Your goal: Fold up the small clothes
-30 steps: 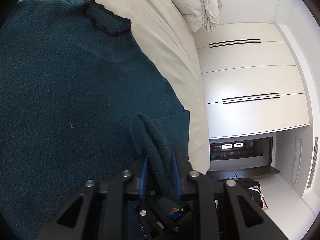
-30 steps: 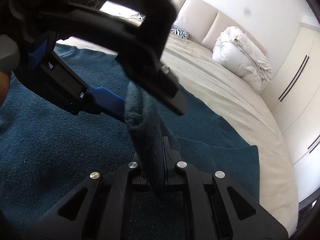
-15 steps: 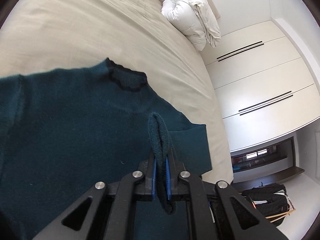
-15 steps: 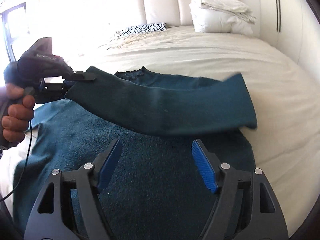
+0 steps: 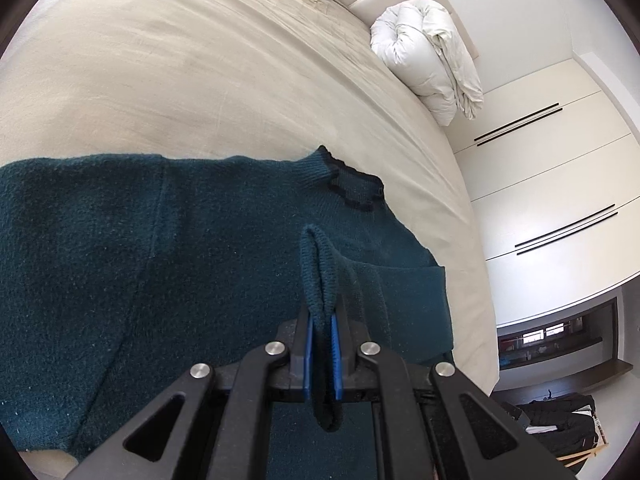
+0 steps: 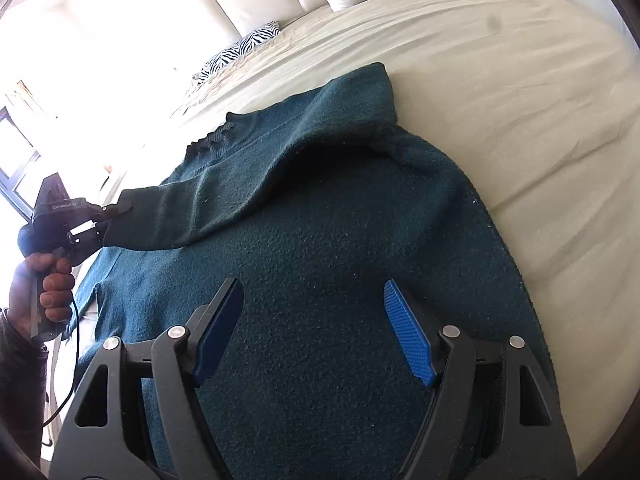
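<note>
Just one sweater [image 5: 120,280], two grippers [image 5: 321,334] [image 6: 316,328]

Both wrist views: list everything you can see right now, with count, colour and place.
sweater: one, dark teal, flat on the bed, one sleeve lifted across it
bed: one, beige sheet, under the sweater
duvet: one, white, rolled at the headboard
pillow: one, zebra print, near the headboard
wardrobe: one, white, beside the bed
left gripper: black, blue pads, shut on the sleeve cuff
right gripper: open above the sweater
hand: holds the left gripper
</note>
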The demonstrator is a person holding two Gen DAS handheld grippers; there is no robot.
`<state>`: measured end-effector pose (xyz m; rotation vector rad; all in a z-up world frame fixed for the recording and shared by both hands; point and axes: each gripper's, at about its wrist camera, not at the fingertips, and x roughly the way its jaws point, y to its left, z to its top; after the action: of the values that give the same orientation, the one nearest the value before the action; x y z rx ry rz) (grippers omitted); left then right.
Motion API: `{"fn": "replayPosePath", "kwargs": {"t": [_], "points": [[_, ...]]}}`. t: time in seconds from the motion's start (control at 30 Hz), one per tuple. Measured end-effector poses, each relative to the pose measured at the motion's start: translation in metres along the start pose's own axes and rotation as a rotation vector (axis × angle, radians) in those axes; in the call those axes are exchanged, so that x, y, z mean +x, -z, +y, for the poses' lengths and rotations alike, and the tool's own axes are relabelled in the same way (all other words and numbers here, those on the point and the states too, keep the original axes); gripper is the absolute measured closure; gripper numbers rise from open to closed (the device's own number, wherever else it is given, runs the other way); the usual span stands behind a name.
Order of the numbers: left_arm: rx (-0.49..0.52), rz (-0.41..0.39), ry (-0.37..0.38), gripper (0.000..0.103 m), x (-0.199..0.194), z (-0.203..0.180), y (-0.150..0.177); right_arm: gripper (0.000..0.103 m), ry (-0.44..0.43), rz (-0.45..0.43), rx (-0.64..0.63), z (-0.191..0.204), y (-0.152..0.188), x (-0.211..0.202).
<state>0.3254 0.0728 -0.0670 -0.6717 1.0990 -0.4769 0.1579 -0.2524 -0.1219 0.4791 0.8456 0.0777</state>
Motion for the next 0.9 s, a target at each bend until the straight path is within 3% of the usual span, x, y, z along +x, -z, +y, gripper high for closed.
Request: {"fn": "replayPosePath", "kwargs": {"t": [0.33,0.6,0.9], "points": [[-0.052,0.008,-0.031,0.095,0.015,0.025,0.01,0.031,-0.055,-0.018,0.063,-0.011,-0.004,-0.01],[-0.016,-0.073,-0.025,0.095,-0.003,0.018,0.006,0.031,-0.062,-0.023,0.062,-0.015,-0.003,-0.007],[-0.079,-0.036,-0.035,0.095,0.012,0.044,0.024,0.031,-0.072,-0.025,0.069,-0.016,-0.003,-0.008]]}}
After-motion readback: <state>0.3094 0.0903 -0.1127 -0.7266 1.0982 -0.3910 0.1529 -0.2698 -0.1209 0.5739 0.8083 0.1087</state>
